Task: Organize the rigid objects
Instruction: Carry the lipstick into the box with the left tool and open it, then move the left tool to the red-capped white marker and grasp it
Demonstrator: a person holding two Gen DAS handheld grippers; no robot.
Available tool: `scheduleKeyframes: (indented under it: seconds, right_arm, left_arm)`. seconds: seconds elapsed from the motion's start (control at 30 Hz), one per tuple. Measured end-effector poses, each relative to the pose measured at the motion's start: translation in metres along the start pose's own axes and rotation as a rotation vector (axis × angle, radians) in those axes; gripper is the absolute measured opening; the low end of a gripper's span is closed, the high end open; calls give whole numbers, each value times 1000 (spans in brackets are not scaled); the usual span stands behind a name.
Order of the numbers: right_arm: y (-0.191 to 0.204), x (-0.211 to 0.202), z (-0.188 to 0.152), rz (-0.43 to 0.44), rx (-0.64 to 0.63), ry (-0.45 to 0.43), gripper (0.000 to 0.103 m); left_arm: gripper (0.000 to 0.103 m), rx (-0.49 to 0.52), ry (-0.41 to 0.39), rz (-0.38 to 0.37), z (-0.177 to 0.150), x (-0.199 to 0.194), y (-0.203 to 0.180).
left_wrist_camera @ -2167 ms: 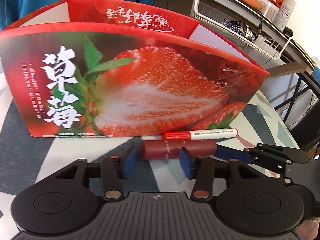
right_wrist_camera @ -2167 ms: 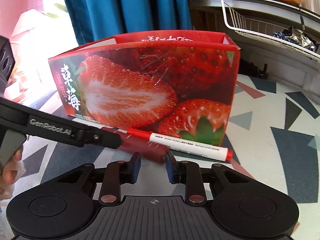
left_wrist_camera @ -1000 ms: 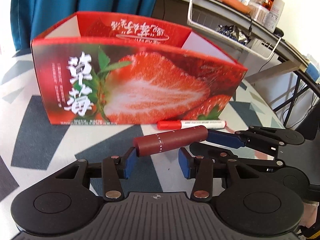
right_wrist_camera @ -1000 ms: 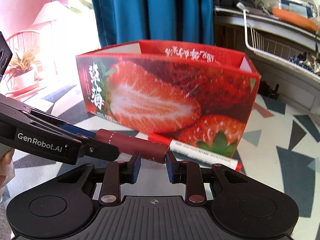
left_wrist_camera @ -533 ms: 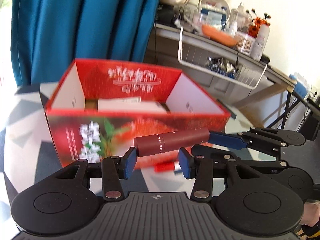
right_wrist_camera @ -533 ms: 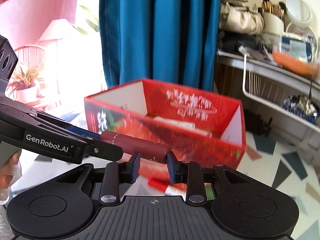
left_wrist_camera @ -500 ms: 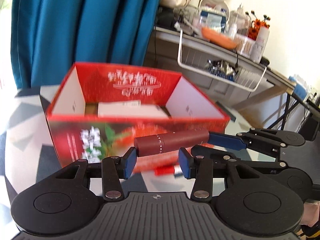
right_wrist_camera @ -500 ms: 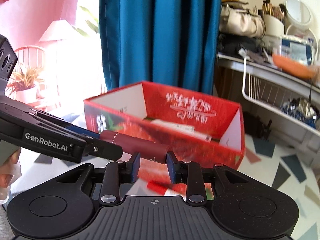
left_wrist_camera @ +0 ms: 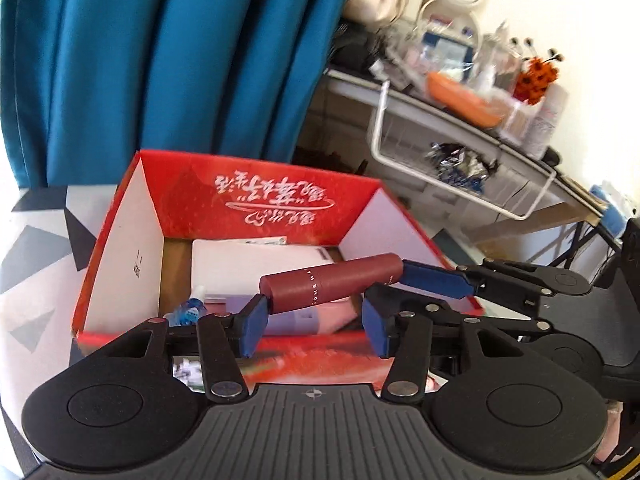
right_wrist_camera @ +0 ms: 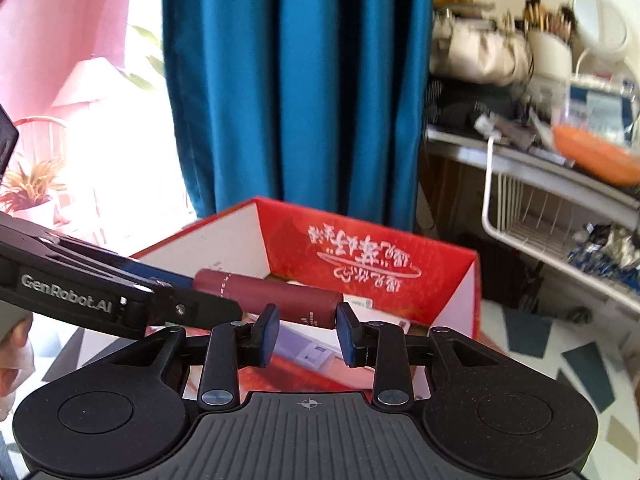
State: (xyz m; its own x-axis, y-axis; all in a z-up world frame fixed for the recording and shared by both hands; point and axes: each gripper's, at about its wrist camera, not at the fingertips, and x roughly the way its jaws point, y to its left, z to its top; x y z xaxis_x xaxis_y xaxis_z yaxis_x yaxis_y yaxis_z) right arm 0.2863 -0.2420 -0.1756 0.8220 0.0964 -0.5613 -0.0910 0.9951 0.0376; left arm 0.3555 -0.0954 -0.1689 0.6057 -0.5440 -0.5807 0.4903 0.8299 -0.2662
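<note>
1. Our right tongs (right_wrist_camera: pixel 308 330) pinch one end of the dark red tube (left_wrist_camera: pixel 332 282) between their blue pads. The jaws are opening, so we judge the hold is about to be given up.
2. Our left tongs (left_wrist_camera: pixel 316 326) are opening too, and stand wider. The tube's other end leans on one pad, while the second pad seems to be clear of it; the angle is too poor to be sure.
3. The tube hangs almost level over the open red box (left_wrist_camera: pixel 120 264), above its near wall, with one tong at each end. We judge this keeps it flat so that it drops in lying down and does not tip.
4. Inside the box lie a white carton (left_wrist_camera: pixel 248 264) and a small blue-capped bottle (left_wrist_camera: pixel 188 312). The tube would land on or beside them.
5. The box stands on a table (left_wrist_camera: pixel 36 248) covered in grey and white triangles.
6. Behind hangs a blue curtain (left_wrist_camera: pixel 160 60). To the right are a white wire basket (right_wrist_camera: pixel 528 232) and a crowded shelf (right_wrist_camera: pixel 460 148), both blurred.
</note>
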Motion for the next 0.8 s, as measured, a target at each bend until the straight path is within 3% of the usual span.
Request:
scheduleKeyframes:
  seconds: [0.27, 0.43, 0.63, 0.8]
  right_arm:
    - [-24, 48, 7, 35, 117, 130, 30]
    - [-26, 66, 3, 53, 156, 198, 32]
    - [-25, 64, 1, 57, 174, 182, 33]
    - [-22, 49, 1, 51, 147, 135, 47]
  left_arm:
    - [54, -50, 86, 25, 20, 39, 20]
    - [54, -26, 103, 63, 19, 51, 22]
    - [54, 10, 72, 67, 17, 44, 22]
    - [61, 70, 16, 89, 13, 25, 16]
